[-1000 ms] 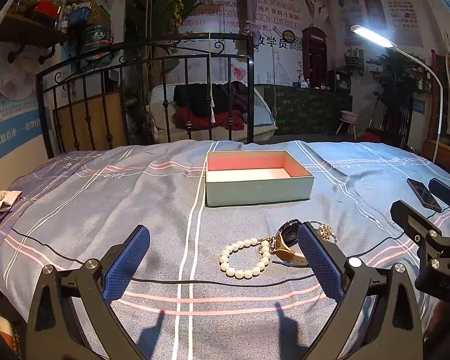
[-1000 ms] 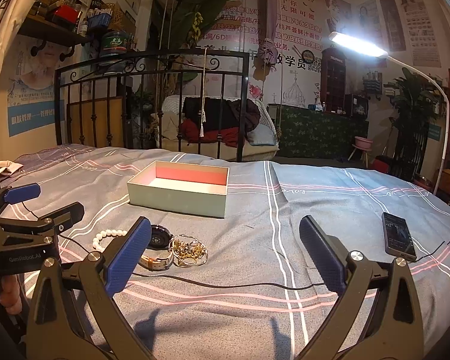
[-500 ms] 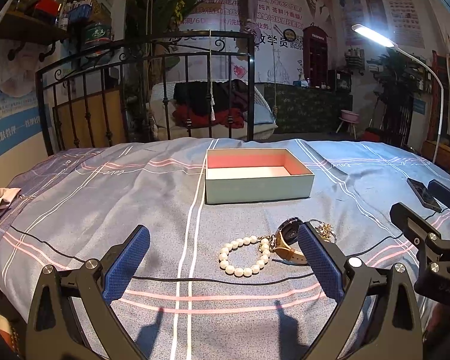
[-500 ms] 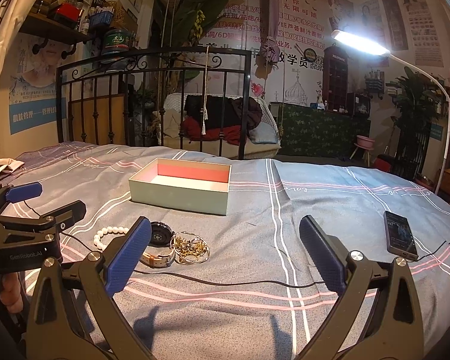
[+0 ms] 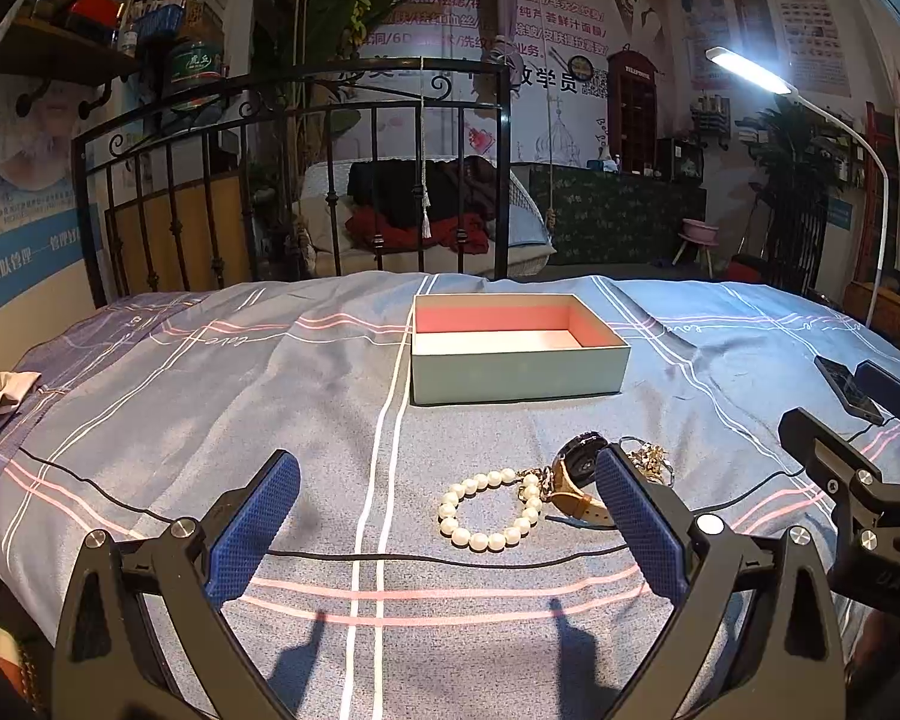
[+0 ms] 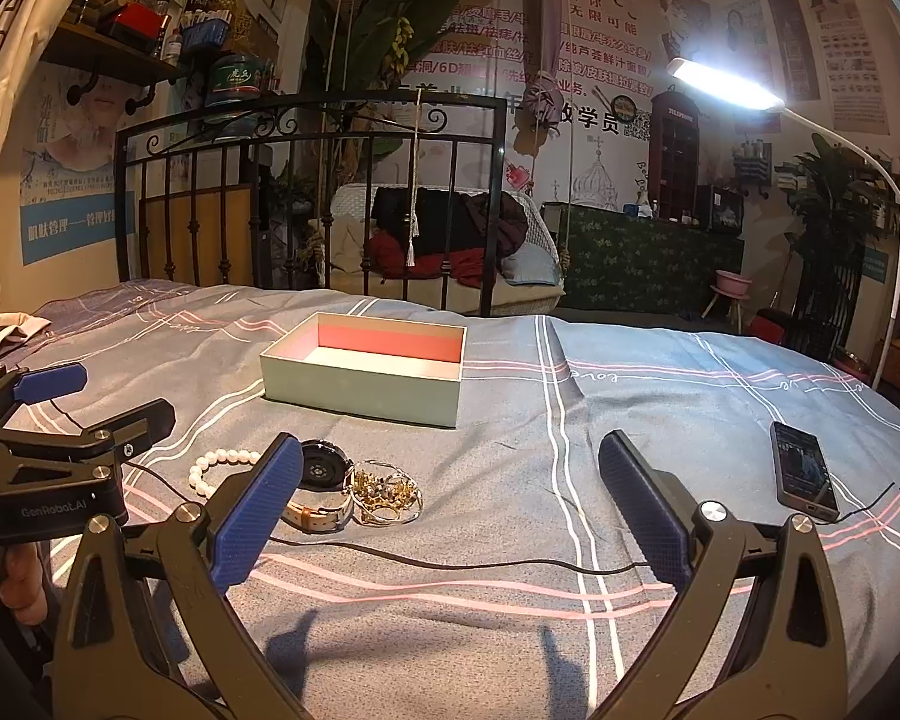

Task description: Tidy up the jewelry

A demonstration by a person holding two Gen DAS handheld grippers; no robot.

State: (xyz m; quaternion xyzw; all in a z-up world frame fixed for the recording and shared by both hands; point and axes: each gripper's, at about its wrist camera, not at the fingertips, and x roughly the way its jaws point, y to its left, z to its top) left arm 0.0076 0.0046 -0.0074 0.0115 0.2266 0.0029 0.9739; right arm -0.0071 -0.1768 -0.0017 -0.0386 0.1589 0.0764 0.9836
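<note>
An open pale-green box [image 5: 519, 354] with a pink inside and nothing in it stands on the bed; it also shows in the right wrist view [image 6: 366, 366]. In front of it lie a white pearl bracelet [image 5: 489, 510] [image 6: 219, 468], a watch with a tan strap [image 5: 576, 477] [image 6: 318, 480] and a tangle of gold jewelry [image 5: 648, 459] [image 6: 384, 492]. My left gripper [image 5: 447, 510] is open and empty, low over the bed, with the bracelet between its fingers. My right gripper [image 6: 450, 492] is open and empty, to the right of the jewelry.
A blue-grey striped bedsheet [image 5: 210, 396] covers the bed. A thin black cable [image 6: 450, 564] runs across it in front of the jewelry. A phone [image 6: 804, 471] lies at the right. A black iron headboard [image 5: 288, 180] stands behind the bed.
Both grippers have risen and edged forward a little, so the jewelry and box sit lower in view. Nothing was grasped or moved.
</note>
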